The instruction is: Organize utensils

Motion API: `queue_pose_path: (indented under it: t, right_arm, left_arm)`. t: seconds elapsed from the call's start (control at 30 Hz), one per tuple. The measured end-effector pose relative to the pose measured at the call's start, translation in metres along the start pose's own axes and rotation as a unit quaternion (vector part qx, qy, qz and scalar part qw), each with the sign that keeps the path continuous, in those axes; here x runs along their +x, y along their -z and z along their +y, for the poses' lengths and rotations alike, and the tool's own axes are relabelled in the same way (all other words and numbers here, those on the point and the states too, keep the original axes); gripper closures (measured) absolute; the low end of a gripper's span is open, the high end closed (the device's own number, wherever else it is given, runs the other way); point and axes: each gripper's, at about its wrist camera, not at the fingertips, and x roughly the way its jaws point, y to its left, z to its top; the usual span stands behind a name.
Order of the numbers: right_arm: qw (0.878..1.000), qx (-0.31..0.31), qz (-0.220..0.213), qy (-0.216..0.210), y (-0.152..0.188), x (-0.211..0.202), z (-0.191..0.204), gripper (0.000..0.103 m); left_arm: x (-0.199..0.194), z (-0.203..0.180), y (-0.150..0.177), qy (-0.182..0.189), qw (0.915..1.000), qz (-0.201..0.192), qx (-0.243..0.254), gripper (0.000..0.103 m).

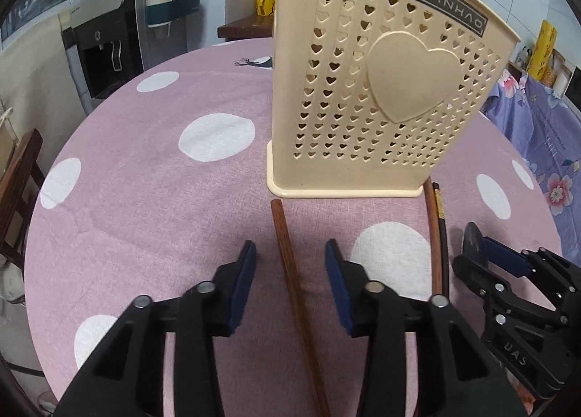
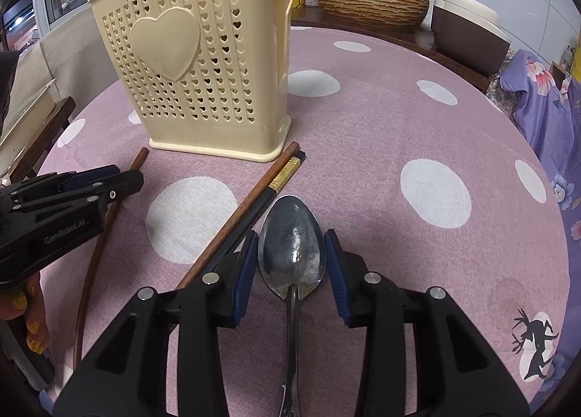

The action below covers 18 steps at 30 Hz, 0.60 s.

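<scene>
Spoon [image 2: 291,246] lies flat on the tabletop [image 2: 399,119] between the right hand-held gripper [image 2: 292,257]'s wide-open pads; closing could skid its slick bowl. Left hand-held gripper [image 1: 290,264], also wide, straddles a chopstick [image 1: 290,272]

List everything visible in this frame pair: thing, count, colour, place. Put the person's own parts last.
Holder: 1, cream, heart holes, upright mid-table.
Brown chopsticks: 2, wooden; one between the left fingers, one running from the holder's right corner.
Black chopstick: 1, gold band, beside the second brown one.
Spoon: 1, metal, on the cloth between the right fingers.
Tablecloth: 1, pink with white dots.
Basin: 1, wood-look, behind the table.
Water dispenser: 1, black and silver, far left.
Left gripper: open, black with blue pads.
Right gripper: open, same colours.
</scene>
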Motion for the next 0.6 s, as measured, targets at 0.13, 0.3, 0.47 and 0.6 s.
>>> queue_pose_path:
  t: [0.13, 0.3, 0.47, 0.6]
  right_arm:
    - [1.0, 0.002, 0.0, 0.001, 0.0, 0.0, 0.0, 0.065]
    - [1.0, 0.015, -0.003, -0.012, -0.002, -0.002, -0.006, 0.065]
    - [0.999, 0.033, -0.023, -0.034, -0.008, -0.019, -0.015, 0.065]
    - [0.996, 0.047, -0.042, -0.056, -0.017, -0.042, -0.02, 0.065]
  left_arm:
    - [0.002, 0.001, -0.001, -0.017, 0.9998, -0.005, 0.001, 0.089]
    - [0.004, 0.001, -0.004, -0.005, 1.0, -0.003, 0.001, 0.093]
    - [-0.006, 0.004, -0.008, 0.008, 0.9997, -0.02, -0.008, 0.094]
    - [-0.032, 0.007, -0.016, 0.027, 0.9983, -0.049, -0.017, 0.094]
